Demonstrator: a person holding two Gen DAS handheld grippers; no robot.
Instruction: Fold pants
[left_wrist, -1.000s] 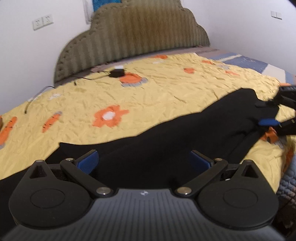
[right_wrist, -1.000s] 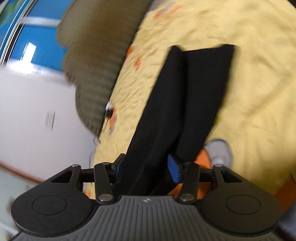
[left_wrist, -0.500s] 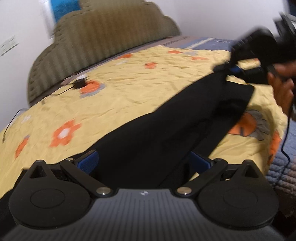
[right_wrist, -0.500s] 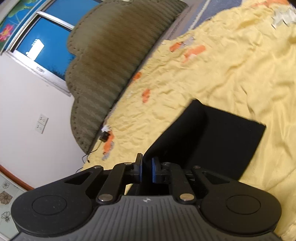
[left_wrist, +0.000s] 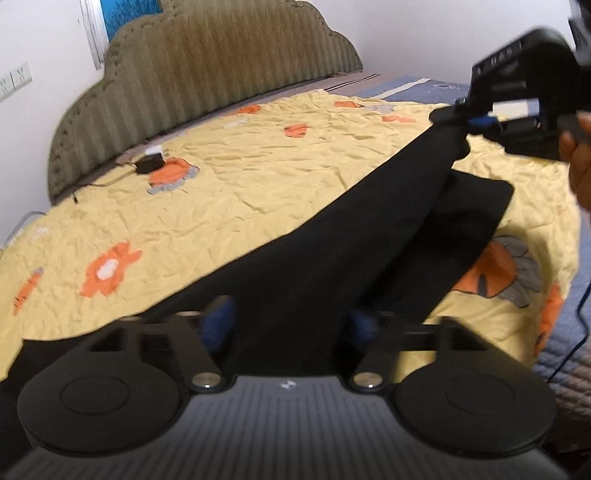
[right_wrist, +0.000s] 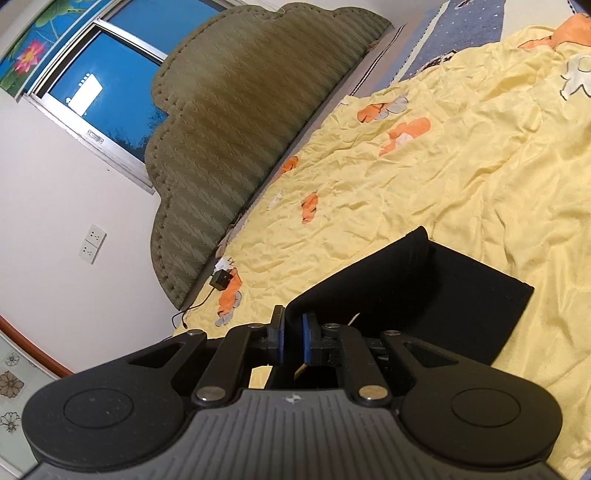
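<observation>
Black pants (left_wrist: 332, 251) lie lengthwise on the yellow flowered bedsheet (left_wrist: 258, 184). My left gripper (left_wrist: 290, 323) sits low over the near part of the pants. Its jaws are closing, with black cloth between the blue pads (left_wrist: 221, 321) and a gap still showing. My right gripper (right_wrist: 291, 338) is shut on the edge of one pant leg (right_wrist: 369, 280) and holds it raised off the bed. The other leg (right_wrist: 480, 306) lies flat beside it. In the left wrist view the right gripper (left_wrist: 469, 120) pinches the far end at the upper right, held by a person's hand (left_wrist: 580, 158).
A padded olive headboard (left_wrist: 203, 74) stands against the white wall behind the bed. A black charger (left_wrist: 149, 162) with its cable lies on the sheet near the headboard. A grey-blue quilt (left_wrist: 569, 369) hangs at the bed's right edge. Wall sockets (right_wrist: 92, 243) and a window (right_wrist: 103, 74) show at the left.
The right gripper closed on a pant leg and lifted it off the bed. The left gripper slid along the pants and its jaws have narrowed around the cloth.
</observation>
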